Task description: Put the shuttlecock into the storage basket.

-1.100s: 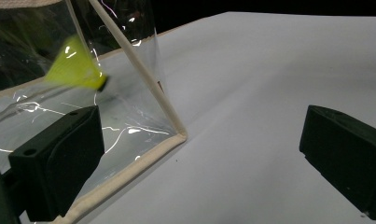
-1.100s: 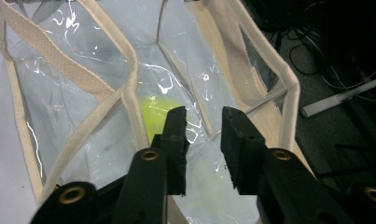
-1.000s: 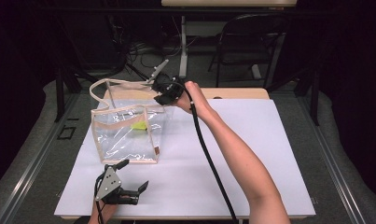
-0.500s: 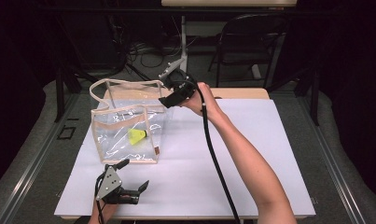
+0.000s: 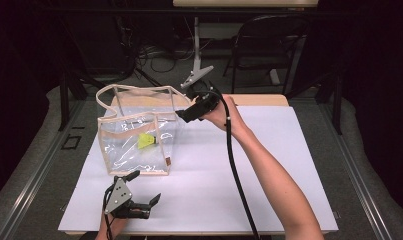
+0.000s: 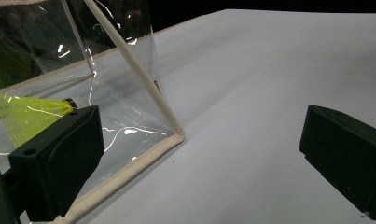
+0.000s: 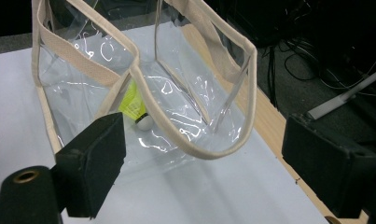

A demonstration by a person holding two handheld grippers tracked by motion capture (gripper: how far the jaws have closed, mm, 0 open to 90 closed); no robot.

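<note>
Nearest the person, the left gripper [image 5: 139, 204] rests low on the white board [image 5: 269, 165] at the table's front edge, its jaws spread wide with nothing between them. Through the left gripper view, the bottom corner of the clear bag [image 6: 129, 112] lies just beside its left jaw, apart from it.

Farther in, the clear tote bag [image 5: 136, 142] with beige trim stands upright on the left part of the board. A yellow shuttlecock [image 5: 145, 140] lies inside it near the bottom; the right gripper view shows its yellow skirt and white cork [image 7: 138, 114] against the bag's floor.

Beyond that, the right gripper [image 5: 185, 115] hangs just beside the bag's upper right rim, held by the right hand [image 5: 221, 112] on an outstretched forearm. Its jaws have just been opening and now stand wide apart with nothing gripped; the beige handle loop [image 7: 199, 140] shows between them but farther off, untouched.

Behind the table stand a dark chair [image 5: 269, 45] and tangled cables [image 5: 154, 55] on the floor.
</note>
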